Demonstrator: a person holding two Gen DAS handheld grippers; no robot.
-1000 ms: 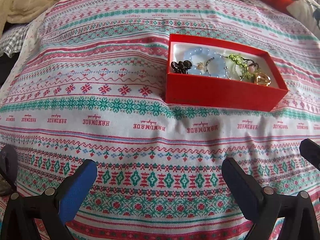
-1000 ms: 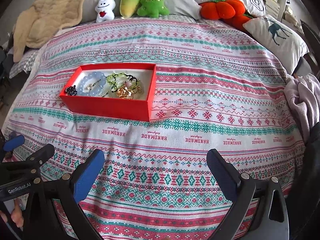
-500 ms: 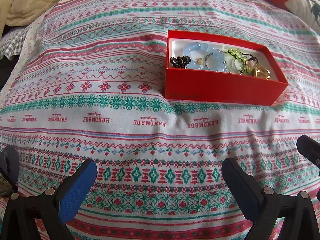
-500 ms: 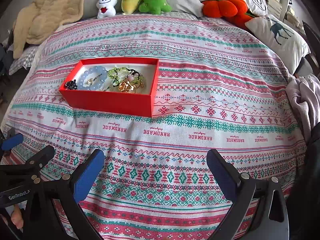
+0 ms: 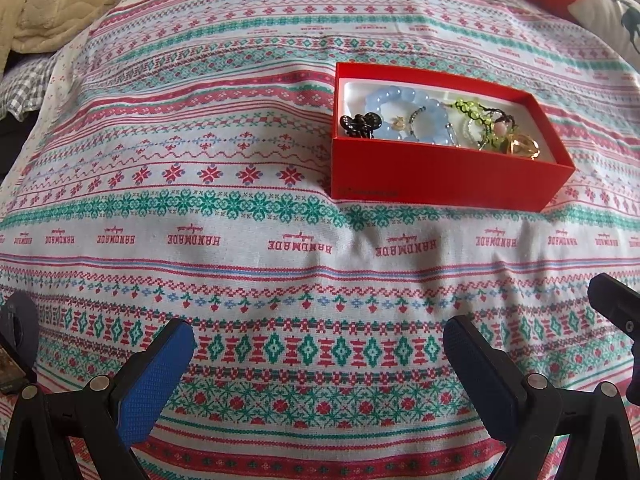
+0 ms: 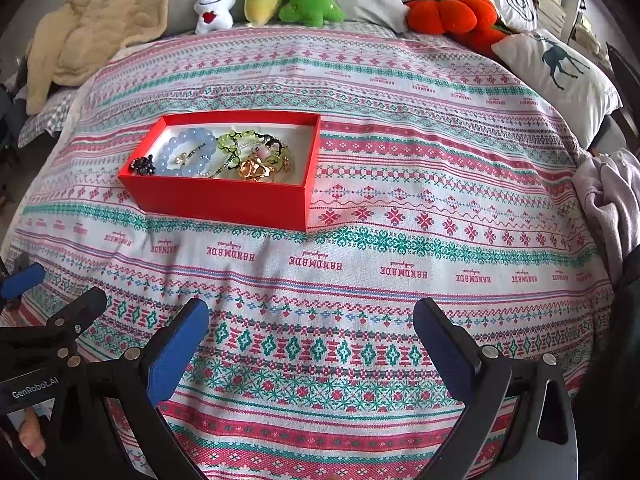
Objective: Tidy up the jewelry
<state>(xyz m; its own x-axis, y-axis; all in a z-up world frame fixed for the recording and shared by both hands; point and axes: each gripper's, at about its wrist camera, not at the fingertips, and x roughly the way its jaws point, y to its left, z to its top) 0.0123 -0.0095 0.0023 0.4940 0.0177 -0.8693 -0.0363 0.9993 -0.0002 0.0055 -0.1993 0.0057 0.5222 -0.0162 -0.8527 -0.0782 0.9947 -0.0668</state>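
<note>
The red box [image 6: 224, 196] sits on the patterned bedspread [image 6: 400, 240] left of centre in the right wrist view, holding a blue bead bracelet [image 6: 188, 152], a green bead strand [image 6: 234, 142], a gold piece [image 6: 254, 168] and a small dark ornament [image 6: 143, 166]. Both the left tool [image 5: 318, 350] and right tool [image 6: 310, 330] hang low in their frames over the bedspread, fingers spread wide apart and gripping nothing.

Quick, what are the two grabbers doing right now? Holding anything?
Left gripper: jaws wide open, holding nothing.
Right gripper: jaws wide open, holding nothing.
</note>
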